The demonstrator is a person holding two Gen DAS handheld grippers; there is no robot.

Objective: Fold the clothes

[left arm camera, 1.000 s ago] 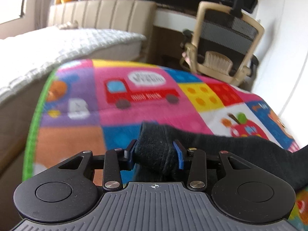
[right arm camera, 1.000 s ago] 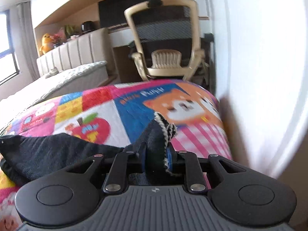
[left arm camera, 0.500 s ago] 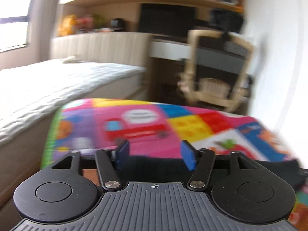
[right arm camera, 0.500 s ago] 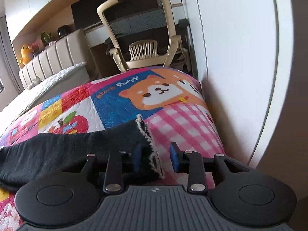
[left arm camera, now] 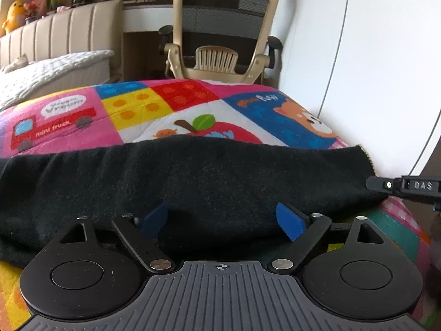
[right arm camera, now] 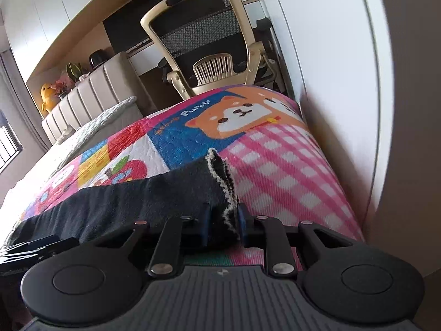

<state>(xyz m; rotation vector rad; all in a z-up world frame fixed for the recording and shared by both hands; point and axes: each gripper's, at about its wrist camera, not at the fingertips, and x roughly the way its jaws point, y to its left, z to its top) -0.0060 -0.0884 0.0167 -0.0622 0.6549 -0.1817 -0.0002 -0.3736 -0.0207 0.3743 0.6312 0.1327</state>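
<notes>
A black garment lies in a long band across the colourful play mat. My left gripper is open, its blue pads apart over the garment's near edge and holding nothing. My right gripper is shut on the garment's right end, where a cream-stitched hem stands up between the pads. The right gripper's side shows at the right edge of the left wrist view. The garment stretches leftward from the right gripper.
A beige mesh office chair stands behind the mat, in front of a desk. A bed with a padded headboard lies to the left. A white wall runs close along the mat's right side.
My left gripper let go of the garment's left end, opened wide and moved right to the middle. My right gripper opened briefly, then closed again on the hem end.
</notes>
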